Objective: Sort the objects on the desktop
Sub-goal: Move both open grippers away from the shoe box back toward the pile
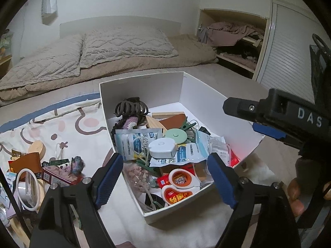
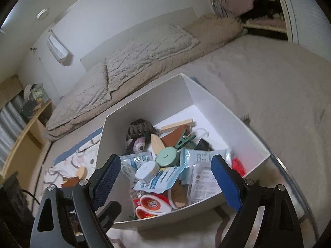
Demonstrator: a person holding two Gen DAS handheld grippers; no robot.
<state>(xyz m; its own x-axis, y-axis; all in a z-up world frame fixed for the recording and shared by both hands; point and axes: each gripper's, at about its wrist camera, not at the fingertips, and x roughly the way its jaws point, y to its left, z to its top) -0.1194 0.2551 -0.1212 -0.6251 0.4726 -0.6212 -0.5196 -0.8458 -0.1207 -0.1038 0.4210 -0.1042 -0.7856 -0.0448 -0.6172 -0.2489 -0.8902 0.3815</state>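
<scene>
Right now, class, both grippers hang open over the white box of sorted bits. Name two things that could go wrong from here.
1. The white box is heaped; the white tape measure sits atop slippery packets and may slide.
2. The left gripper and right gripper hover close together, so they could collide.

One white box [image 1: 192, 86], two pillows [image 1: 126, 41], two round tape measures [image 1: 162, 147], one claw hair clip [image 1: 132, 107]

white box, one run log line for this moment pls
left gripper: open, empty | right gripper: open, empty | white box: cluttered | loose items: on cloth
</scene>
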